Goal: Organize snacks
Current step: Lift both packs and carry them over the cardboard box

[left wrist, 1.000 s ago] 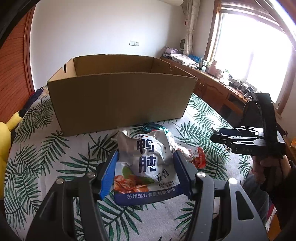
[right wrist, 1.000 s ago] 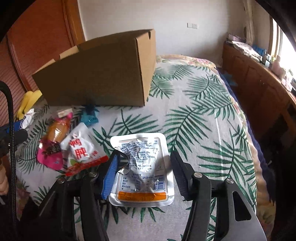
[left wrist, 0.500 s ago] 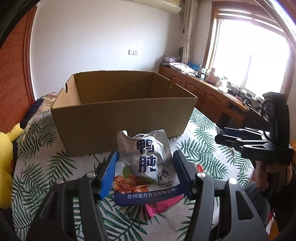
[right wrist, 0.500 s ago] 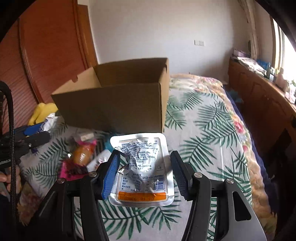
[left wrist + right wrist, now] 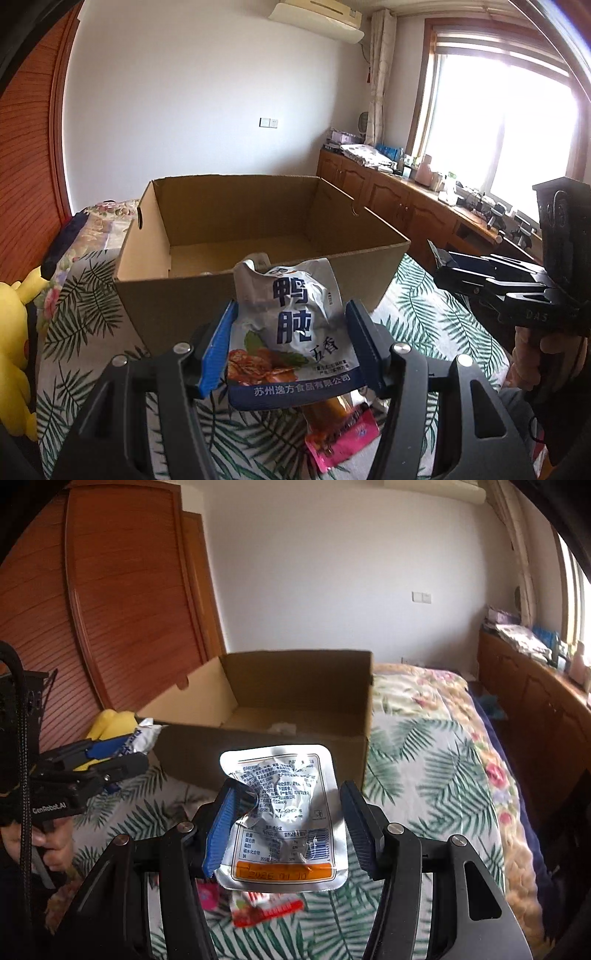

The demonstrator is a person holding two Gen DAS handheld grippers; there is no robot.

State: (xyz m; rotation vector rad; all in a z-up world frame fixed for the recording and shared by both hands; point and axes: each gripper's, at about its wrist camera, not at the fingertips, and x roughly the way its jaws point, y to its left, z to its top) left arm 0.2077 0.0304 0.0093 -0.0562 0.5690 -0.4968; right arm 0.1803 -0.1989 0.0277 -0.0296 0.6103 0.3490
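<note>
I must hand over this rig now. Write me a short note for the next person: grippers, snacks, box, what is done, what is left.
Left gripper: shut on a white and blue snack pouch, held up in front of the cardboard box.
Right gripper: shut on a silver pouch, also short of the box.
Done: both pouches picked up.
Left: drop both in the box, then collect the pink packet and red packet on the bedspread.

Both lifted higher off the bed [image 5: 424, 746] and nearer the cardboard box [image 5: 258, 295], now looking down into its open interior.
</note>
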